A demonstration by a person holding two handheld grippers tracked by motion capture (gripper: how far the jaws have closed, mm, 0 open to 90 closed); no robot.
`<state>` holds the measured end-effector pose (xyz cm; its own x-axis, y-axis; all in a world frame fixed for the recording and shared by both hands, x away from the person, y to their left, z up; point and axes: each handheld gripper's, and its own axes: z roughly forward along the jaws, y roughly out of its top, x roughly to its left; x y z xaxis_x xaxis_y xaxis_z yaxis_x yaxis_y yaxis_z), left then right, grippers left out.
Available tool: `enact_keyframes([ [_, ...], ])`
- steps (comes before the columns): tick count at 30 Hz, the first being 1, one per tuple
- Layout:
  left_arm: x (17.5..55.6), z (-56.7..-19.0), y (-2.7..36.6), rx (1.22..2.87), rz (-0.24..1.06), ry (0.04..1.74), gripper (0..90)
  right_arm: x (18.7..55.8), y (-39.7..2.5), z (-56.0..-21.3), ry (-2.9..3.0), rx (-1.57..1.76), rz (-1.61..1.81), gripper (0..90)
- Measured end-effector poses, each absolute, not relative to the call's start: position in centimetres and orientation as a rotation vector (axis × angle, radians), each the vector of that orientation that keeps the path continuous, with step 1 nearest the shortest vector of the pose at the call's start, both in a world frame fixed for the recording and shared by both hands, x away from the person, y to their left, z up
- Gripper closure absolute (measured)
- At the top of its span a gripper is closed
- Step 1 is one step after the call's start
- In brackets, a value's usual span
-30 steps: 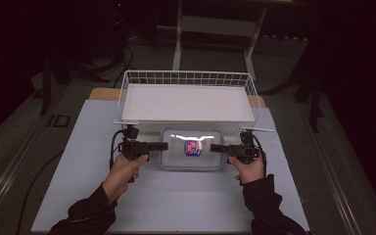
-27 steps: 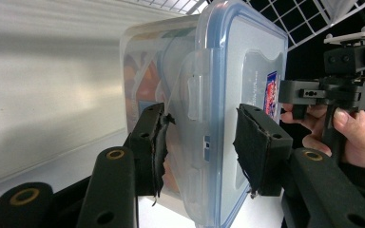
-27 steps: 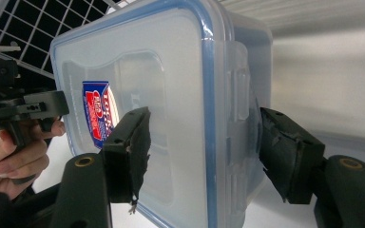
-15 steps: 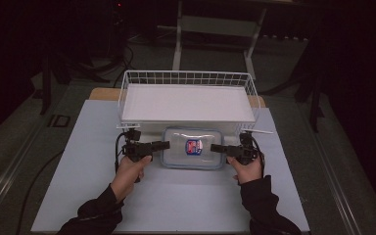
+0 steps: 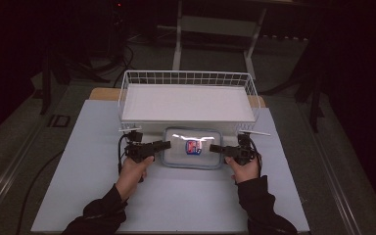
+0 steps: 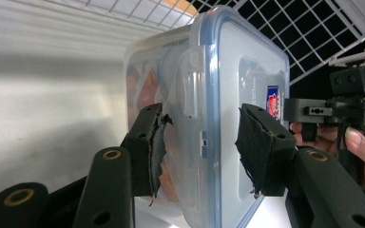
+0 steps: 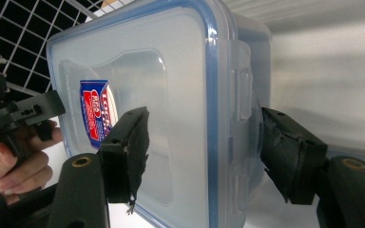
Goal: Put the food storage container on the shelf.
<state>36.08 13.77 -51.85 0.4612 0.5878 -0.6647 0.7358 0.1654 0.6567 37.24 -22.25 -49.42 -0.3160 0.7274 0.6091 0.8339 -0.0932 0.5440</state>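
A clear box (image 5: 193, 148) with a blue-rimmed lid (image 6: 247, 95) is seen on the pale surface (image 5: 88, 161), just in front of a white wire basket (image 5: 188, 78). The box is shut by the lid, and a side clasp (image 6: 192, 80) is folded down over its wall. Something orange-brown is made out through the clear wall in the left gripper view, but what it is cannot be told. A red and blue label (image 5: 192, 146) is carried on the lid. The basket is floored by a white sheet and nothing is seen lying in it.

At the left end of the box, the left hand-held gripper (image 5: 162, 145) is held by the person's left hand (image 5: 133, 169). In the left gripper view, the left hand-held gripper (image 6: 199, 142) is seen parted widely about the box's end: one pad (image 6: 154, 147) lies against or very near the underside wall, the other pad (image 6: 254, 147) stands over the lid, and a firm grip cannot be told.

At the right end, the right hand-held gripper (image 5: 214, 147) is held by the right hand (image 5: 245, 169). In its own view, the right hand-held gripper (image 7: 204, 147) is likewise spread wide across the box's end, one pad (image 7: 135, 142) over the lid near the label, the other pad (image 7: 278, 142) beside the wall below the clasp. Whether either pad presses on the box cannot be told.
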Motion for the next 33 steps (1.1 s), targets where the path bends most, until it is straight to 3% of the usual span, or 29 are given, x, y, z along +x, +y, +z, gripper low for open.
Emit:
enact_keyframes([
  [17,36.2,-52.0,13.7,1.518,-0.022,1.201,46.0,37.9,-21.1,-49.6,-2.082,-1.821,-1.502,28.1],
  [22,36.3,-51.8,13.4,1.527,0.039,1.201,45.4,38.2,-20.4,-49.8,-2.125,-1.841,-1.529,21.3],
  [33,35.6,-51.0,13.5,1.508,0.069,1.183,42.0,37.6,-20.4,-48.9,-2.162,-1.846,-1.570,26.9],
])
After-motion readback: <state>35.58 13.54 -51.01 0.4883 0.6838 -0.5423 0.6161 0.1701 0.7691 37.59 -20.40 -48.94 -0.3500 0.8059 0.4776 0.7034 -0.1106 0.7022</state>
